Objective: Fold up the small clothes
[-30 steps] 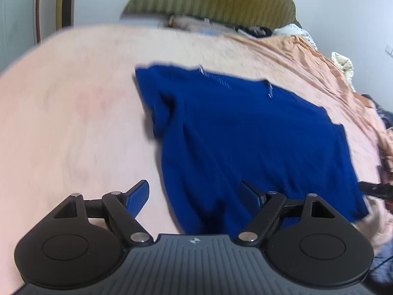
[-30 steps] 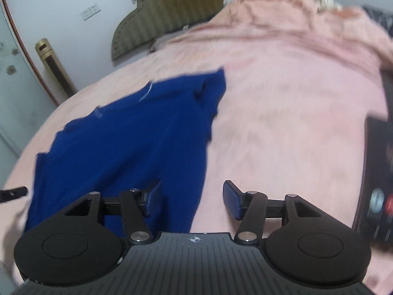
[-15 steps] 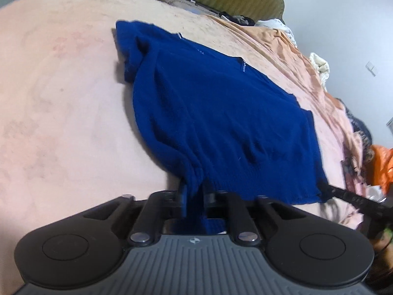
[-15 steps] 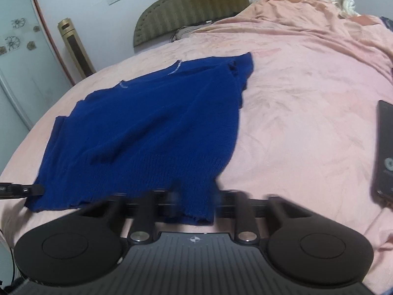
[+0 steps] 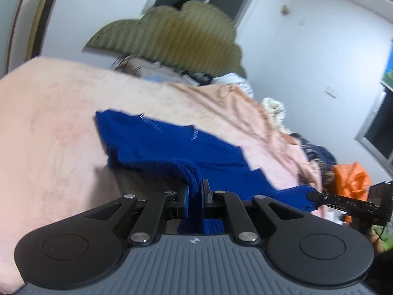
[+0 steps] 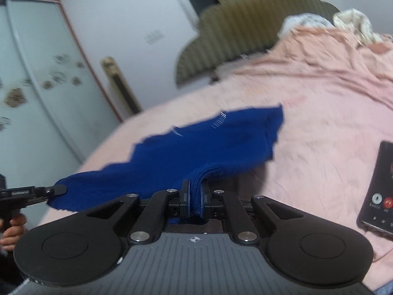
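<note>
A dark blue knit sweater [image 5: 172, 145] lies on a pink bed sheet [image 5: 49, 123], its near hem lifted off the bed. My left gripper [image 5: 195, 191] is shut on one corner of the hem. My right gripper [image 6: 195, 194] is shut on the other hem corner of the sweater [image 6: 196, 142]. The right gripper also shows at the right edge of the left wrist view [image 5: 319, 198], and the left gripper at the left edge of the right wrist view [image 6: 56, 189]. The collar end still rests on the sheet [image 6: 319, 123].
A phone [image 6: 378, 191] lies on the sheet at the right. An olive headboard [image 5: 172, 36] and rumpled bedding [image 5: 270, 105] are at the far end. An orange bag [image 5: 353, 179] sits beyond the bed. A wardrobe [image 6: 36, 86] stands at the left.
Both grippers went from open above the hem to shut on its corners, then rose and lifted the near edge of the sweater off the bed.
</note>
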Demonstrator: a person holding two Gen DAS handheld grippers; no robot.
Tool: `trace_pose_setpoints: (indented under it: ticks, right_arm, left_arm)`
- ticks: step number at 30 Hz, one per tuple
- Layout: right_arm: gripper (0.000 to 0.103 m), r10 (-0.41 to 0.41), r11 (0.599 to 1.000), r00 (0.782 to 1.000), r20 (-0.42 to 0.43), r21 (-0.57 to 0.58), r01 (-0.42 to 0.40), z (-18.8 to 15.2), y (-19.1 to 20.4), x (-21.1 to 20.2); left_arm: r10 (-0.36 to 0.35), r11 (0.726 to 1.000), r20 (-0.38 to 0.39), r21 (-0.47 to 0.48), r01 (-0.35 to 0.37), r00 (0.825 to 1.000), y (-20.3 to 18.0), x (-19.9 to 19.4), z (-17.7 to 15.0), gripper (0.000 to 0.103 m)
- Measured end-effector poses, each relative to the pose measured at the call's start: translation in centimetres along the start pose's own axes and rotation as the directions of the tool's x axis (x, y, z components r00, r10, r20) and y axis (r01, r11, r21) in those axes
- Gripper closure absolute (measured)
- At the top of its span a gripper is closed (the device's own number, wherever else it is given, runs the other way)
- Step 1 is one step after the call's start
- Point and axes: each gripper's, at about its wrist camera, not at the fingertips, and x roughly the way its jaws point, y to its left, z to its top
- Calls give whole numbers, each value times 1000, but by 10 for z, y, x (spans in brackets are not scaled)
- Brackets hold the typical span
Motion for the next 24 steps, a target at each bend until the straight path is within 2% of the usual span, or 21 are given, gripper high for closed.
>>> trace_pose_setpoints:
  ticks: [2,4,6,9,13,18,21,24]
  right_arm:
    - [93,31,1000,999,13,-7,-31,4,8,-22]
    - [93,59,998,998,17,-14,-59,5,15,-41]
    - [93,68,998,998,5,-4,-68,5,18,-52]
    - [93,68,997,997,-22,37,-67,2,12,-50]
    - [93,71,992,997,-26,102,-68,4,0,-31]
    - [93,69,986,997,30,152,-73,31,-14,2]
    - [93,66,980,995,72,183,-78,56,-27,29]
    - [93,69,977,994,84,198,-84,85,-42,66]
  left_arm:
    - [-17,999,15,48,17,1000,-11,-16,0,94]
    - [-11,997,-7,70,11,1000,-18,-17,-1,95]
    - [-21,997,-45,68,24,999,-17,-9,-6,95]
    - [3,999,-107,41,1,994,-9,12,-9,95]
    - [-12,1000,-119,-30,8,993,5,30,2,95]
    - [7,996,-35,-91,-10,999,13,49,39,94]
    - [9,996,-8,-84,-10,1000,15,70,67,94]
    - [60,997,-6,-50,-60,998,20,110,96,94]
